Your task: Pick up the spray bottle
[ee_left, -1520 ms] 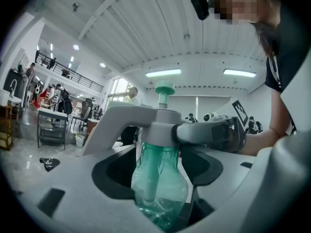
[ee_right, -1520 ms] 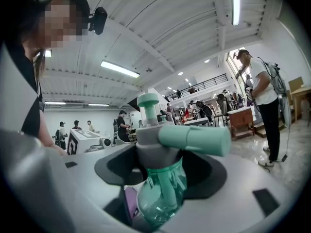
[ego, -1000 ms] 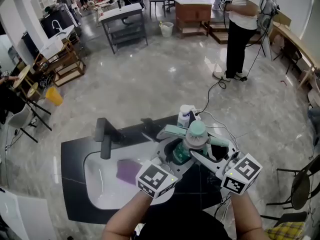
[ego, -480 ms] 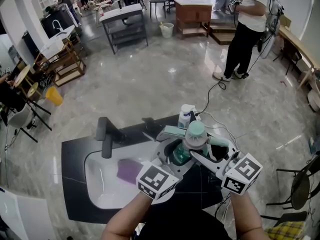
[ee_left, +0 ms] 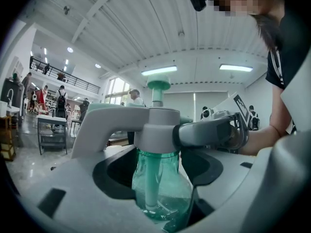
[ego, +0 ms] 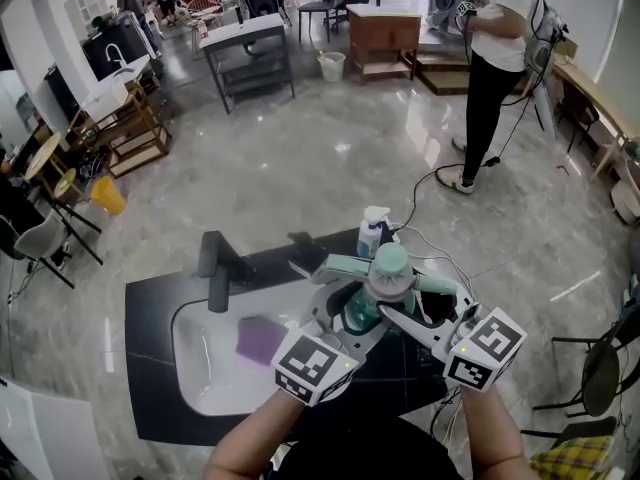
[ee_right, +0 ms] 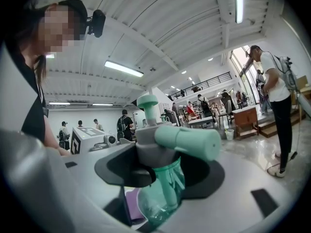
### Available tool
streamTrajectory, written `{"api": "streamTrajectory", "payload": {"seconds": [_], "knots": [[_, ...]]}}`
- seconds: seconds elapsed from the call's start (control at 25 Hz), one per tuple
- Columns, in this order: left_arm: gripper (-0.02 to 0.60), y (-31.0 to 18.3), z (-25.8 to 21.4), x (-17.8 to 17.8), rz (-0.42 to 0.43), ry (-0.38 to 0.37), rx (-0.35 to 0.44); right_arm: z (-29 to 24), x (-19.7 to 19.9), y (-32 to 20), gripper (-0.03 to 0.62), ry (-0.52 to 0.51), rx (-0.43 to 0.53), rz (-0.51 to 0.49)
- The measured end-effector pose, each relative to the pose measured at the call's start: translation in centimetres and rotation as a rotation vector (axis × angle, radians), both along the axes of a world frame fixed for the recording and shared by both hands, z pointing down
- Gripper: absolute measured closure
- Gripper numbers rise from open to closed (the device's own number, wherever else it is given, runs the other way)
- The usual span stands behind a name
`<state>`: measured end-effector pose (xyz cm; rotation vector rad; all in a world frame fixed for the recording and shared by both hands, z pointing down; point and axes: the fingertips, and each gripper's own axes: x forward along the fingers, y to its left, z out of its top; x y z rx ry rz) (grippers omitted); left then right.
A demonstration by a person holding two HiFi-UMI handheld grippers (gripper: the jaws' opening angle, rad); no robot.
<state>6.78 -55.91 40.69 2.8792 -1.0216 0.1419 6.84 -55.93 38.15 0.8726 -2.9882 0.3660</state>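
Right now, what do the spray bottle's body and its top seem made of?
The spray bottle looks like translucent green plastic in its body: the inner tube shows through. Its pump head looks like matte grey plastic, opaque and without shine.

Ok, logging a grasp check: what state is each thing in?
translucent green spray bottle with grey head: upright, gripped from both sides.
left gripper: jaws shut on the bottle.
right gripper: jaws shut on the bottle.
black faucet: no water seen running.
purple rectangular pad: lying in white sink.
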Motion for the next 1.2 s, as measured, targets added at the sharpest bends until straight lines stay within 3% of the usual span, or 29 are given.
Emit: {"api": "streamTrajectory", "payload": {"seconds": [0.36, 1.2], "knots": [[0.314, 3.3, -1.0, -1.2, 0.007, -0.009, -0.008, -1.0, -1.2, 3.3, 0.328, 0.004, 0.0, 0.01], [0.314, 13.8, -3.3, -6.0, 0.109, -0.03, -0.036, -3.1, -6.1, 13.8, 0.329, 0.004, -0.038, 0.105]]}}
